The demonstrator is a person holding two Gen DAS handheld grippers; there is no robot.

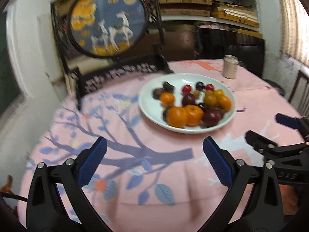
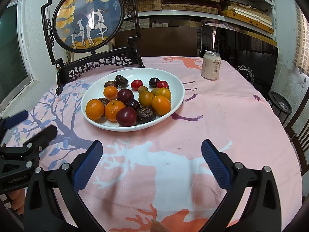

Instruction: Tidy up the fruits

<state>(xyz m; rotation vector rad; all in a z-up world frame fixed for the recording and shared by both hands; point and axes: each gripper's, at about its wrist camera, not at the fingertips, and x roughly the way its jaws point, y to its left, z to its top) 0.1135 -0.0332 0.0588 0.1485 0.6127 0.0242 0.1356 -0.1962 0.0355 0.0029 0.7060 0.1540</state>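
Observation:
A white plate (image 2: 177, 89) sits on the pink tablecloth and holds mixed fruit: oranges (image 2: 94, 109), dark plums (image 2: 126, 116), yellow-orange kumquats (image 2: 161, 105), small red fruits (image 2: 136, 84) and dark brown wrinkled ones (image 2: 146, 114). The plate also shows in the left wrist view (image 1: 146, 100), blurred. My left gripper (image 1: 154, 154) is open and empty, hovering over the cloth before the plate. My right gripper (image 2: 151, 154) is open and empty, also short of the plate. Each gripper shows at the edge of the other's view: the right gripper (image 1: 270, 131) and the left gripper (image 2: 32, 123).
A pale drink can (image 2: 211, 65) stands behind the plate to the right. A dark wooden stand with a round deer picture (image 2: 87, 17) stands at the back left of the table. Shelves with boxes (image 2: 191, 0) line the wall. A chair (image 2: 297, 135) stands at the right.

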